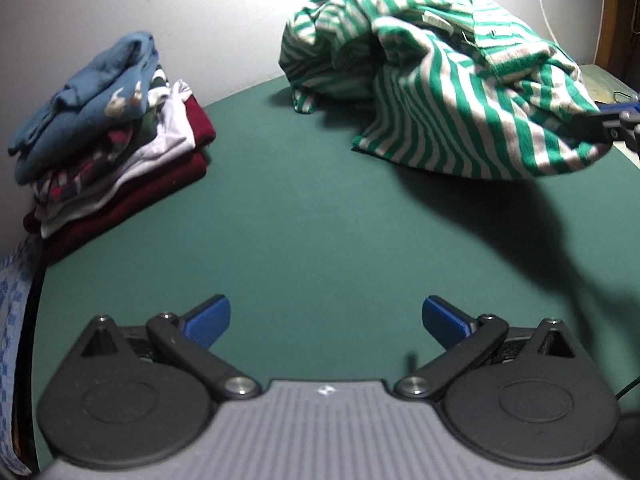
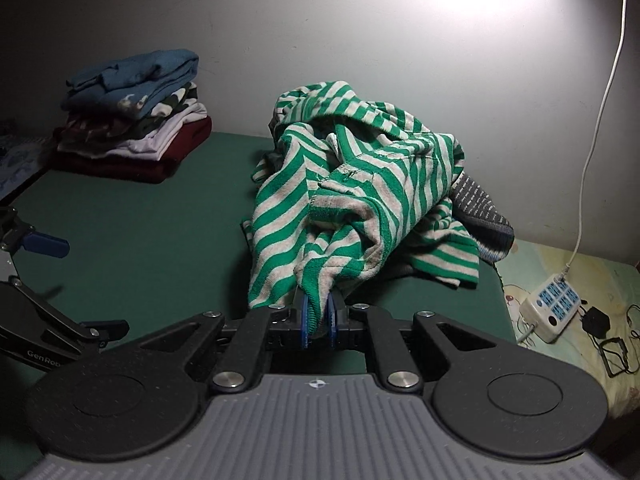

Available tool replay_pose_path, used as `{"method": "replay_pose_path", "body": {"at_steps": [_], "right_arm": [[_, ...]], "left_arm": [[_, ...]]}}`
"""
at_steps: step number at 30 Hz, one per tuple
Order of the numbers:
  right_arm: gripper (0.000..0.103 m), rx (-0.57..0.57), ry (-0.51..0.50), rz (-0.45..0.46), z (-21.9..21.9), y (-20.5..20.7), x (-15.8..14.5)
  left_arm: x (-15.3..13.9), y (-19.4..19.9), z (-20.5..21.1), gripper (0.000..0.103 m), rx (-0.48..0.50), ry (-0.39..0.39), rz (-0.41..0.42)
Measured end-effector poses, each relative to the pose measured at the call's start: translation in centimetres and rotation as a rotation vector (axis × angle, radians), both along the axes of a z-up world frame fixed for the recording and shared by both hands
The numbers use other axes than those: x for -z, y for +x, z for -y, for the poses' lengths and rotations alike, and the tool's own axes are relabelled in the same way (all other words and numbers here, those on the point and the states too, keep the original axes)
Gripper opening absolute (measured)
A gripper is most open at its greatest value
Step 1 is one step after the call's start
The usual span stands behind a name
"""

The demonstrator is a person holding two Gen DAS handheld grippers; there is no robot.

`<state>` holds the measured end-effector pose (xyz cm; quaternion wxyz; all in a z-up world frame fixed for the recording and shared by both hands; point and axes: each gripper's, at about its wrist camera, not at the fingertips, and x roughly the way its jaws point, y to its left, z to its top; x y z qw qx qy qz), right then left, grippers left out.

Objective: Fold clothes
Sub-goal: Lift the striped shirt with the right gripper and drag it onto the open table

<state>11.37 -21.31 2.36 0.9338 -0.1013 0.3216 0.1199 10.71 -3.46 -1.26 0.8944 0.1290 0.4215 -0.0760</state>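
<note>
One crumpled green-and-cream striped knit garment (image 2: 360, 200) is heaped toward the back right of the dark green cloth-covered table (image 1: 320, 220), draped partly over a grey ribbed knit piece (image 2: 480, 208). The right claw (image 2: 318, 320) is clenched on a hem of the striped garment, its blue ribbed pads pinching soft, stretchy fabric. The left claw (image 1: 326, 322) hangs released over bare table, holding nothing. To do this step well, I judge the right claw should draw the garment onto the clear middle while the left claw takes a matching hem, so the cloth spreads flat. At the back left stands a neat stack of folded clothes (image 1: 112, 132), blue on top, maroon beneath.
</note>
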Motion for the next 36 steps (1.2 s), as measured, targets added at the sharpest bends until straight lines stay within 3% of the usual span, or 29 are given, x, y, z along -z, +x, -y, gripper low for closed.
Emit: {"method": "replay_pose_path", "body": {"at_steps": [13, 16, 17, 18, 21, 23, 25, 27, 29, 33, 36], "right_arm": [[0.009, 0.065, 0.001, -0.163, -3.8, -12.0, 1.8], [0.009, 0.107, -0.006, -0.209, -3.8, -14.2, 2.5], [0.008, 0.118, -0.006, -0.226, -3.6, -14.9, 2.7], [0.000, 0.127, -0.006, -0.251, -3.4, -15.7, 3.0], [0.000, 0.155, -0.019, -0.340, -3.1, -18.4, 4.1], [0.000, 0.167, -0.045, -0.324, -2.6, -19.4, 4.2], [0.008, 0.201, -0.049, -0.278, -2.0, -19.1, 3.7], [0.037, 0.230, -0.007, -0.230, -1.5, -17.3, 2.9], [0.058, 0.246, 0.059, -0.183, -1.2, -15.0, 2.3], [0.065, 0.255, 0.158, -0.193, -1.3, -10.4, 3.2], [0.060, 0.328, 0.150, -0.250, -0.4, -7.8, 4.6]], "left_arm": [[0.3, -5.9, -5.7, 0.102, 0.031, -0.055, -0.017], [0.5, -6.5, -6.3, 0.102, 0.043, -0.066, -0.016], [0.6, -6.6, -6.4, 0.102, 0.048, -0.069, -0.016], [0.7, -6.6, -6.4, 0.102, 0.052, -0.072, -0.018], [1.1, -6.4, -6.0, 0.102, 0.064, -0.074, -0.023], [1.1, -6.0, -5.4, 0.102, 0.071, -0.051, -0.004], [1.2, -5.7, -4.7, 0.102, 0.078, -0.028, 0.015], [1.1, -5.0, -3.7, 0.102, 0.089, 0.004, 0.050], [1.1, -4.0, -2.5, 0.102, 0.108, 0.048, 0.093], [0.5, -0.4, -0.6, 0.102, 0.111, 0.121, 0.144], [-0.1, 2.2, 0.5, 0.101, 0.122, 0.187, 0.186]]}}
